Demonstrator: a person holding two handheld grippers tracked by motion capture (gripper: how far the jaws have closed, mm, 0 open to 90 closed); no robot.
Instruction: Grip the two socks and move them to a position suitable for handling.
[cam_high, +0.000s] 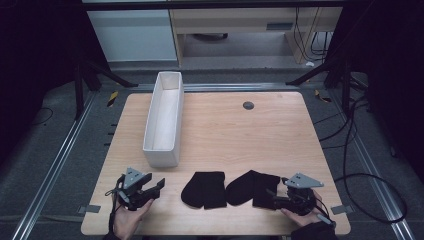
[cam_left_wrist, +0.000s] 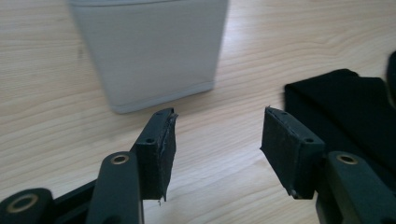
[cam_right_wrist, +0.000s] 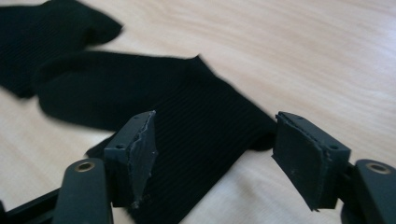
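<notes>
While both grippers' jaws stand wide and empty, we list the right sock (cam_right_wrist: 187, 126): soft, light, limp knit; take its cuff edge off the tabletop (cam_high: 240, 135).

You see the pale wooden tabletop (cam_high: 235, 135) evenly lit from above, its surroundings dark; up close, the white fabric bin (cam_left_wrist: 149, 51) blurs, shadows staying soft and faint.

This looks like a lab or recording studio: a wooden desk (cam_high: 250, 135) stands on grey carpet between metal floor rails (cam_high: 60, 160), flanked by black tripod legs (cam_high: 100, 72) (dark curtains hang at both sides), with loose cables (cam_high: 350, 145) trailing and plain office cabinets (cam_high: 135, 35) behind.
</notes>
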